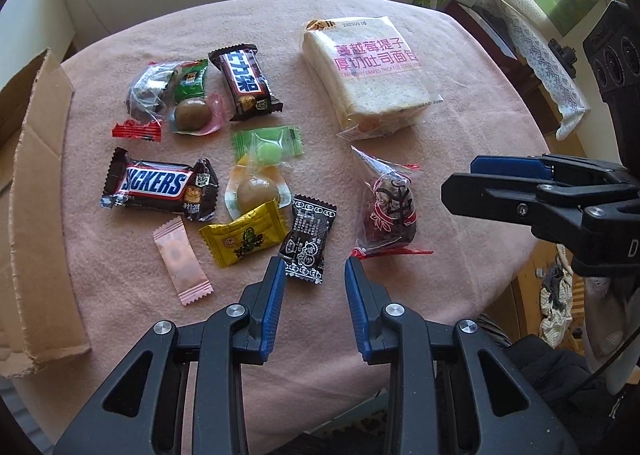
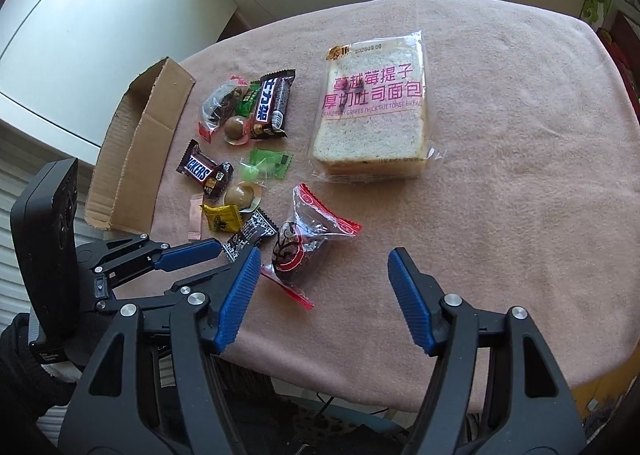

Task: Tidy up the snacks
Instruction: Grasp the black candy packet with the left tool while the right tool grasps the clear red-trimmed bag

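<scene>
Matt fuzzy pink cloth (image 1: 460, 143) under glossy plastic snack wrappers (image 1: 160, 185); brown corrugated cardboard box (image 1: 40, 191).

The left wrist view looks down and forward along its blue fingers (image 1: 276, 287) from the near edge of the pink-covered worktop (image 1: 460, 127), close above the snack cluster, facing the far wall. The right wrist view sits further right and a little higher, angled leftward across the same worktop (image 2: 500, 135). Both share the toast bread pack (image 1: 368, 75) (image 2: 372, 115), the Snickers bar (image 1: 156, 185) (image 2: 198, 171) and the cardboard flap (image 1: 40, 195) (image 2: 136, 151). Each view catches the other gripper: right gripper (image 1: 456, 181) at the right edge, left gripper (image 2: 220, 255) at lower left.
</scene>
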Tool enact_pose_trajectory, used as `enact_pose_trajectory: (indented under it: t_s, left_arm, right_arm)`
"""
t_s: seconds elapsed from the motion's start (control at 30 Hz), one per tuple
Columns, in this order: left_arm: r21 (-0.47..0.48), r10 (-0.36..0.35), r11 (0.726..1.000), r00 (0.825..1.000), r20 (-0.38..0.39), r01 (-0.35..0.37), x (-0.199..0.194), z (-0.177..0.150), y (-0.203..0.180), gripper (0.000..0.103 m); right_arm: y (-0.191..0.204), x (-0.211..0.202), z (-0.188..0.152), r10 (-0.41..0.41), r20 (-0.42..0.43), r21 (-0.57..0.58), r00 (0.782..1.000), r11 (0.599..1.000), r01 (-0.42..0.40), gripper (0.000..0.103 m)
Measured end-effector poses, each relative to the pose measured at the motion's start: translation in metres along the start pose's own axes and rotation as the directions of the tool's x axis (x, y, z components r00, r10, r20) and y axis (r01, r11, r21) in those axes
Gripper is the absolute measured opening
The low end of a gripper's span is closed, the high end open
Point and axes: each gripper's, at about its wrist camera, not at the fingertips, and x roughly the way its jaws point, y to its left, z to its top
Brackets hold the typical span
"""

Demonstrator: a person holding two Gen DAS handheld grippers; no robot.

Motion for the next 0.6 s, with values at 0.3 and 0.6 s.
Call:
enact_pose_trajectory:
  t_s: [0.3, 0.6]
  left_arm:
    - [-0.027, 0.014, 1.000, 0.999, -0.037, -0.015, 0.011, 0.005, -0.002, 0.029]
    - [-0.038, 0.008, 0.999, 0.999, -0.048, -0.010, 0.021, 0.012, 0.003, 0.029]
  right_arm:
    - [0.004, 0.016, 0.002, 0.029, -0.055, 0.066, 0.998, 0.998, -0.026, 0.069]
    - [-0.002, 0.046, 0.007, 0.084, -0.131, 0.196, 0.988, 0.979, -0.058, 0.069]
